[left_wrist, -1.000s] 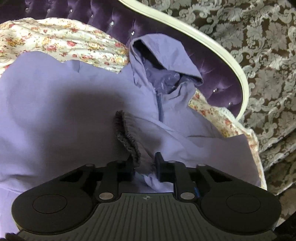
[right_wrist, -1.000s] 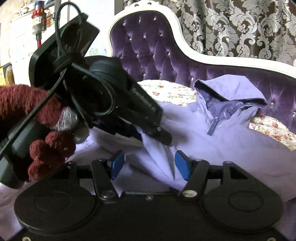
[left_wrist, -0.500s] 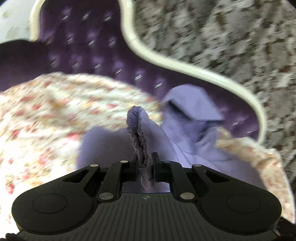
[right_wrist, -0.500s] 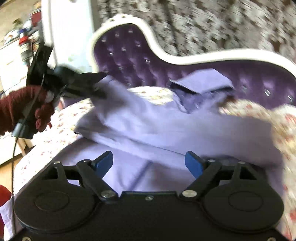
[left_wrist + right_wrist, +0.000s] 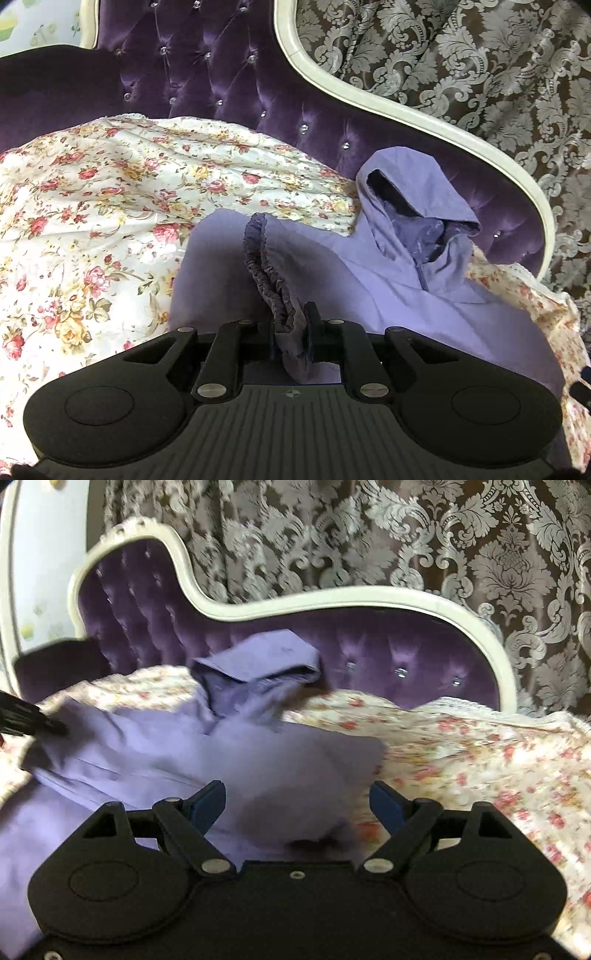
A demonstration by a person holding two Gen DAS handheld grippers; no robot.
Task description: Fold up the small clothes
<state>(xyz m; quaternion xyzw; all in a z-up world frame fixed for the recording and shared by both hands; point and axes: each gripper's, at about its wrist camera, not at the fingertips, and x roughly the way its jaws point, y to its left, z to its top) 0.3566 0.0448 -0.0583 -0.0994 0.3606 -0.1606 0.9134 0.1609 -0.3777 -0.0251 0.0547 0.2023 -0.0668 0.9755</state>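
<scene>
A lilac hooded jacket [image 5: 399, 288] lies on a floral sheet [image 5: 92, 206], its hood [image 5: 417, 195] propped against the sofa back. My left gripper [image 5: 291, 317] is shut on the jacket's gathered elastic sleeve cuff [image 5: 264, 266] and holds the sleeve across the jacket body. In the right wrist view the jacket [image 5: 192, 746] lies left of centre with its hood [image 5: 258, 664] up. My right gripper [image 5: 297, 801] is open and empty just above the jacket's near right edge. The left gripper's dark tip [image 5: 26, 720] shows at the far left, on the fabric.
A purple tufted sofa back [image 5: 229, 81] with a white curved frame [image 5: 332, 598] runs behind the sheet. A patterned damask curtain [image 5: 424, 535] hangs behind it. The floral sheet [image 5: 480, 753] spreads to the right of the jacket.
My left gripper pulled the cuff and sleeve up and across the jacket, baring the floral sheet at left. My right gripper moved right along the jacket and opened wider.
</scene>
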